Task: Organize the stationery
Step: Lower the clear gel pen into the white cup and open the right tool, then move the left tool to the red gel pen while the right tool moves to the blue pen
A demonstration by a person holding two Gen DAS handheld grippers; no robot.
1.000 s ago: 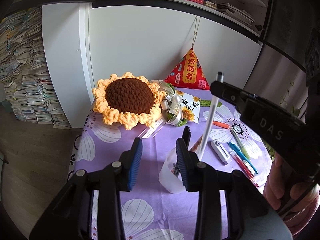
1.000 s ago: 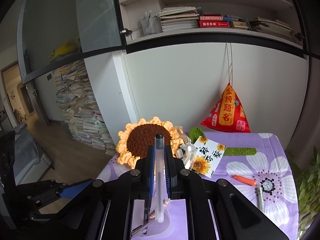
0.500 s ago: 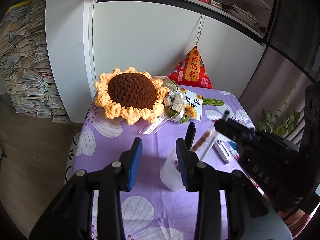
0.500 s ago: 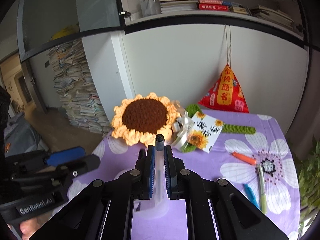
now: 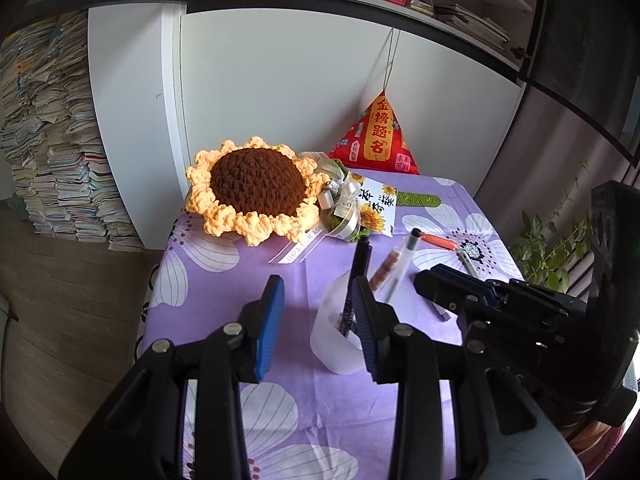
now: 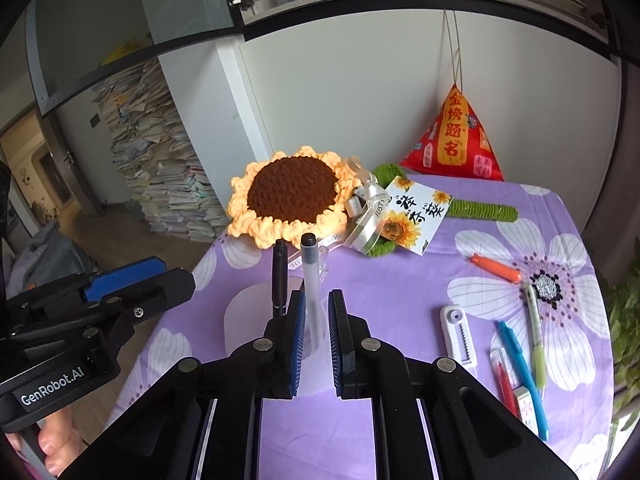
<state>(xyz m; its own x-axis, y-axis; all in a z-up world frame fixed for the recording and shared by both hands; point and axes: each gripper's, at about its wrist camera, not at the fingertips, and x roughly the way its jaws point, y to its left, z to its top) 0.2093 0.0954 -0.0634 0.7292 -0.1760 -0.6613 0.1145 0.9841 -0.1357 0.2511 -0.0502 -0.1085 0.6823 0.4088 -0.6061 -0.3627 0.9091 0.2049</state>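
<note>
Your right gripper hangs just above the frosted white pen cup, its blue pads parted, with the clear pen standing in the gap; whether the left pad touches the barrel you cannot tell. The clear pen leans in the cup beside a black pen and a brown one. Your left gripper is wide open and holds nothing; its right finger sits in front of the cup's rim, so contact there cannot be told. The cup stands near the middle of the purple flowered tablecloth.

Toward the cloth's right edge lie an orange pen, a green pen, a blue pen, a red pen, a white correction tape and an eraser. At the far edge rests a crocheted sunflower.
</note>
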